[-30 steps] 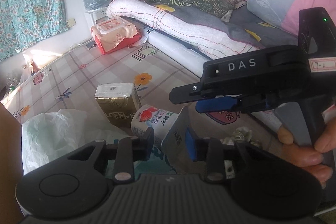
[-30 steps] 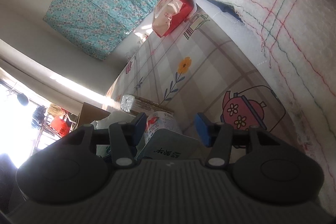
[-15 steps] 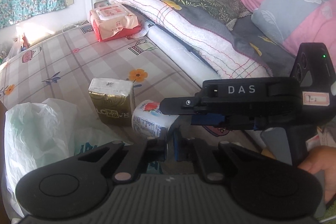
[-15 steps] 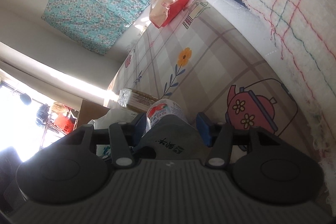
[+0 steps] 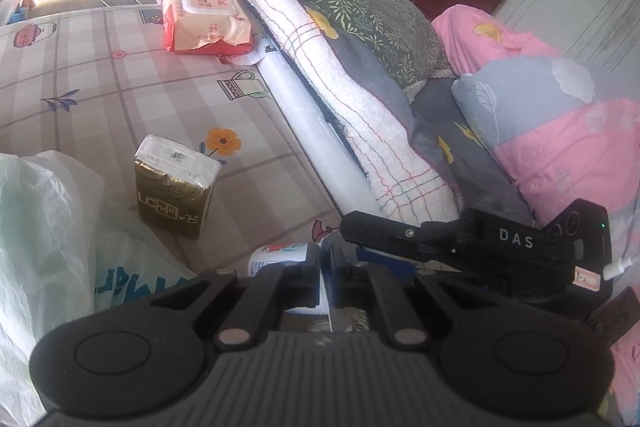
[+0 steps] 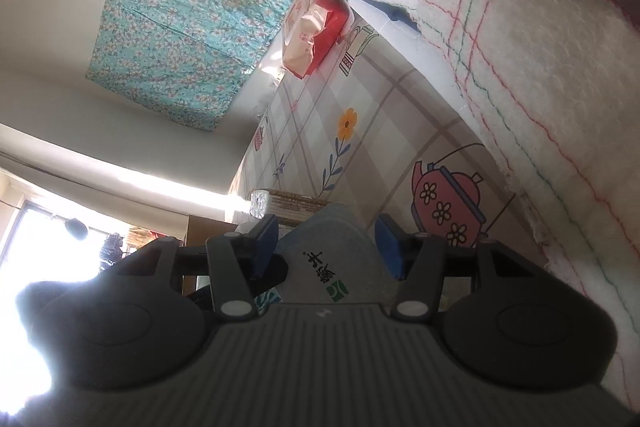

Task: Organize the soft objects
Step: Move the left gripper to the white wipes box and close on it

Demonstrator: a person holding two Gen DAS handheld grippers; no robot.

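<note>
Since the earlier frame, the left gripper [image 5: 329,281] is being found pressed together on a thin edge of the grey pack [image 6: 336,255], where its jaws were previously spread. The right gripper [image 6: 326,243] is being held half spread around that pack; pad contact cannot be told. The gold tissue pack [image 5: 176,187] is being seen on the bed sheet [image 5: 100,75] at 10 o'clock of the left gripper, the white plastic bag [image 5: 44,227] at 9 o'clock.
</note>
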